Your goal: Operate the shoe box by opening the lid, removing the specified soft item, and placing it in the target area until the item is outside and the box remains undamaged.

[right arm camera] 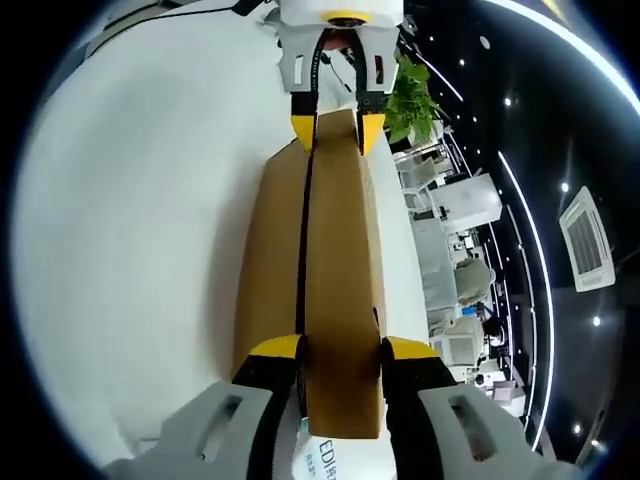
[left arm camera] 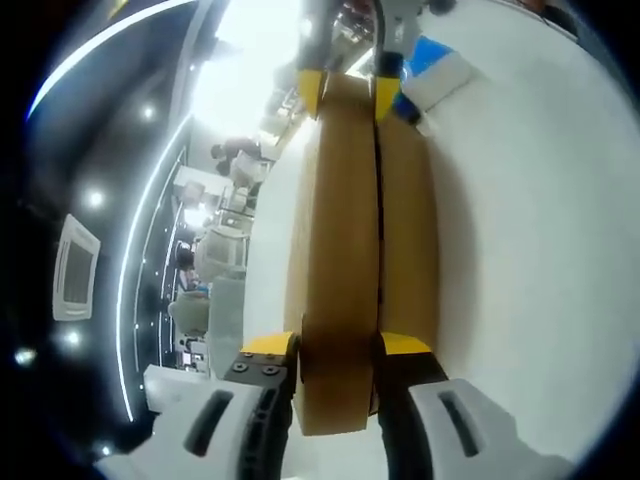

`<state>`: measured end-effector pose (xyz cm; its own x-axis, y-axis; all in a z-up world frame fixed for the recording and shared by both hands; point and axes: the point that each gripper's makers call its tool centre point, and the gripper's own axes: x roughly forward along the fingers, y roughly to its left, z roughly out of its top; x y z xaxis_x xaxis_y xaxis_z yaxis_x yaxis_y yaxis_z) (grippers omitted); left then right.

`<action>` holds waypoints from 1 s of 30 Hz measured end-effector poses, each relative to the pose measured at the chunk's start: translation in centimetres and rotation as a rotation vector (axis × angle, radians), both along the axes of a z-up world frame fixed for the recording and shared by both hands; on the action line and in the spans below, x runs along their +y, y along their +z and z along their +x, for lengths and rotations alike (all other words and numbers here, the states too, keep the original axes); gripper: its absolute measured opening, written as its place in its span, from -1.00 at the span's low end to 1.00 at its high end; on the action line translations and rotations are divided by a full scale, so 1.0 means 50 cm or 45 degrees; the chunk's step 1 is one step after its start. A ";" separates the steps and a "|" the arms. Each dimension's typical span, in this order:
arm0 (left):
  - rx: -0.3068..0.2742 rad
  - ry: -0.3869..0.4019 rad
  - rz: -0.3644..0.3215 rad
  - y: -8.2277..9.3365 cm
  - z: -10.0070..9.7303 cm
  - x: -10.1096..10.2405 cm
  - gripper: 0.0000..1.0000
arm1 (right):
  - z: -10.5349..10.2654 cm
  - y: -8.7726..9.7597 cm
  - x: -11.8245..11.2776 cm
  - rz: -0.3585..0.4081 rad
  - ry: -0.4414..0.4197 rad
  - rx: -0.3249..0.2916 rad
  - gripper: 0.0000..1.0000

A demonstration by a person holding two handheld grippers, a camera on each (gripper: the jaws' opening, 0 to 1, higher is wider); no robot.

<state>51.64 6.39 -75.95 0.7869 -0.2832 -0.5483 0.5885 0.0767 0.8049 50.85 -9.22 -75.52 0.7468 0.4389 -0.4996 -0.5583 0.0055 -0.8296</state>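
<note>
- White tabletop (left arm camera: 540, 260) carries the shoe box (left arm camera: 355, 250).
- Left gripper (left arm camera: 338, 352) and right gripper (right arm camera: 340, 355) each pinch the lid (right arm camera: 335, 290) at opposite ends.
- I lift both ends evenly, avoiding cardboard creases.

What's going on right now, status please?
Left gripper and right gripper both clamped on the cardboard lid, opposite ends. Shoe box on white table, lid still on. Nothing blocking.

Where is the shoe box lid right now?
The lid sits on the white table, pinched at opposite ends by the left claw and right claw.
</note>
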 end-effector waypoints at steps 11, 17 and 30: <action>-0.037 -0.009 0.011 0.005 -0.008 -0.009 -0.33 | -0.010 -0.008 0.000 0.011 0.000 0.002 -0.41; -0.031 0.008 0.014 -0.011 0.000 -0.004 -0.33 | -0.011 -0.015 0.001 0.008 0.006 0.006 -0.41; -0.001 0.006 0.044 -0.046 0.003 0.002 -0.32 | -0.015 -0.052 0.002 -0.036 0.023 0.070 -0.41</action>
